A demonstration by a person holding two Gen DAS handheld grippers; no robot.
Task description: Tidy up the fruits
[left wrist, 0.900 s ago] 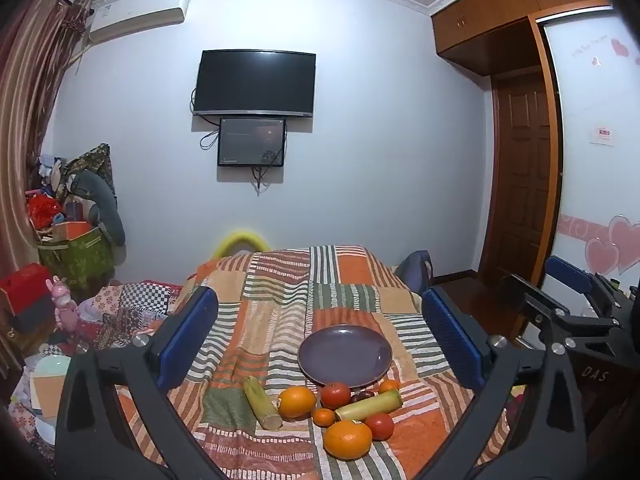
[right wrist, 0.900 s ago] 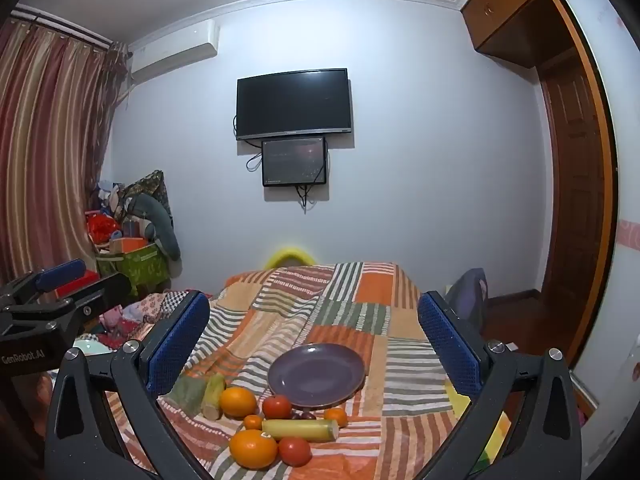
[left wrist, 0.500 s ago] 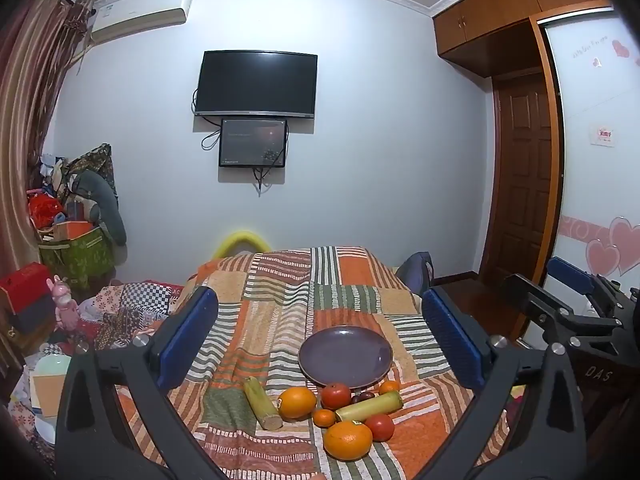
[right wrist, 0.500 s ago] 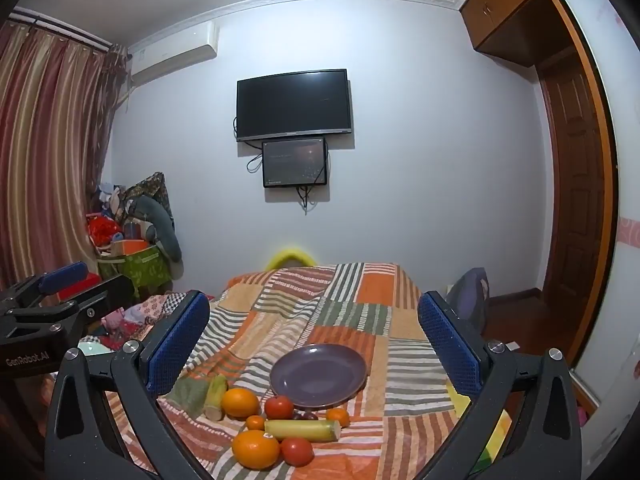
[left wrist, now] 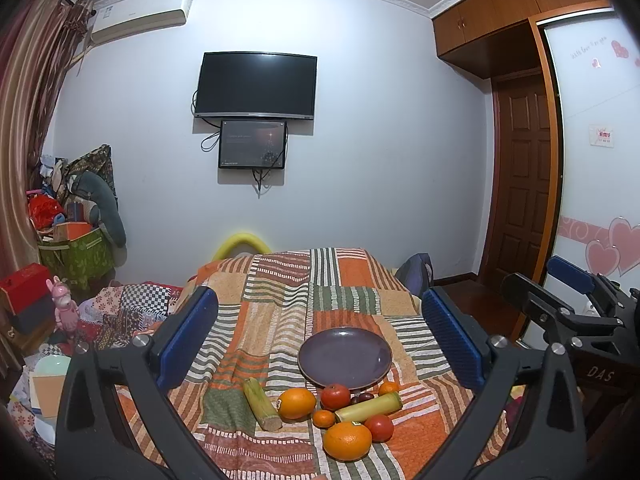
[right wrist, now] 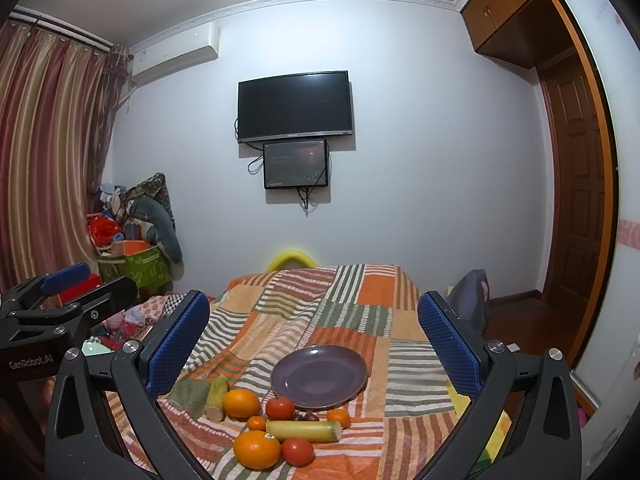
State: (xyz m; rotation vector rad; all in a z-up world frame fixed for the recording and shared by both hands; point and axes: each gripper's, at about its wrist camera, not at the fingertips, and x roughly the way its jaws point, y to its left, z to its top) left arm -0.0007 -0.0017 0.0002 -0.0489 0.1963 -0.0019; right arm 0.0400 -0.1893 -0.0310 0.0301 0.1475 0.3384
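The right gripper (right wrist: 314,338) has its jaws spread wide, with nothing between them. Beyond it, a purple plate (right wrist: 319,376) lies bare on the striped patchwork cloth (right wrist: 404,364). Just in front of the plate are two large oranges (right wrist: 241,403), two tomatoes (right wrist: 280,407) and two green-yellow stalk pieces (right wrist: 304,430). The left gripper (right wrist: 60,296) shows at the left edge.
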